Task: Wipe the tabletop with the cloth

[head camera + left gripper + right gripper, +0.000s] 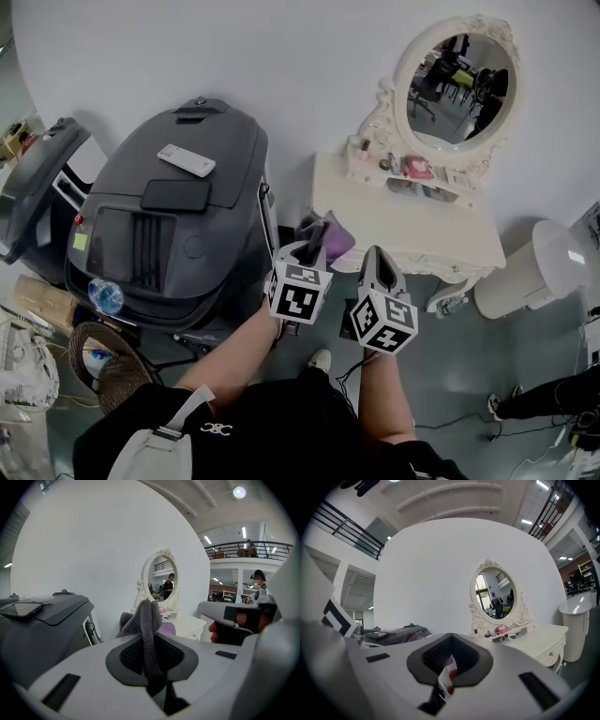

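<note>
Left claw (311, 251) grips the cloth (149, 620), right claw (378, 265) pinches a white-red slip (447, 674). I'd lay the cloth flat on the tabletop (412, 230) and press evenly.

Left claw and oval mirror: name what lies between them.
The grey cloth, pinched in the left claw, then the white tabletop, as the left gripper view shows.

No text reads clearly: the white emblem (216, 428) on the person's dark top and the red-printed slip (448, 673) are illegible.
</note>
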Available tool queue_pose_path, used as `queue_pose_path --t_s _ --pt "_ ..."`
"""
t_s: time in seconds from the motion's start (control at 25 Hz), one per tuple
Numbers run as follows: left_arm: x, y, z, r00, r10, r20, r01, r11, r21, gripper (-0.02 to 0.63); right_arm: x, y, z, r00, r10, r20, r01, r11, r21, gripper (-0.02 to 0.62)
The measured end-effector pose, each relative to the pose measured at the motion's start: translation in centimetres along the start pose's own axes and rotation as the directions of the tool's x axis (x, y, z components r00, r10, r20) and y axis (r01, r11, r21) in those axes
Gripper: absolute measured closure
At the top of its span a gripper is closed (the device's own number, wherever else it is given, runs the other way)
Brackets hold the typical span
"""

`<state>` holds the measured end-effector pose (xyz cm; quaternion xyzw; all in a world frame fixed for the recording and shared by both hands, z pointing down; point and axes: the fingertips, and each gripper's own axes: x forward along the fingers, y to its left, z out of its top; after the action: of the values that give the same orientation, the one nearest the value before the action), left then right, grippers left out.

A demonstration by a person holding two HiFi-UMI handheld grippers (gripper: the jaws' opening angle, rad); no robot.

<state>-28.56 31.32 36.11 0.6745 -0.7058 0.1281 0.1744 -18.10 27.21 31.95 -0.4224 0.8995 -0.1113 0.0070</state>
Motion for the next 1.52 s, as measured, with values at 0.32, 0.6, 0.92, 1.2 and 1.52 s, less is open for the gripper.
queue_pose_path --t_s 0.32,0.6,0.92,1.2,1.52 --pt "6.6 -0.7 3.2 1.000 0.010 -0.001 -0.010 1.000 -0.008 0.557 5.1 -5.0 2.1 1.000 0.013 -0.006 -0.013 1.000 -0.003 0.591" --pt "12.2 -1.7 6.3 0.999 0.051 0.005 -0.051 0.998 -0.034 0.557 9.6 -9.6 4.2 0.998 0.067 -0.003 -0.067 0.998 -0.006 0.591" --pt "17.2 -1.6 7.2 0.992 0.122 -0.027 -0.123 0.991 -0.059 0.557 13.8 -13.4 3.8 0.992 0.125 -0.037 -0.123 0.992 0.032 0.591" --pt "19.8 0.4 6.8 0.985 0.157 -0.069 -0.162 0.984 -0.073 0.557 16.8 -14.2 2.6 0.985 0.152 -0.078 -0.148 0.988 0.049 0.591" --pt "26.3 5.9 7.1 0.987 0.148 -0.069 -0.154 0.984 -0.090 0.557 22.5 -15.1 1.6 0.985 0.127 -0.114 -0.125 0.992 0.025 0.591"
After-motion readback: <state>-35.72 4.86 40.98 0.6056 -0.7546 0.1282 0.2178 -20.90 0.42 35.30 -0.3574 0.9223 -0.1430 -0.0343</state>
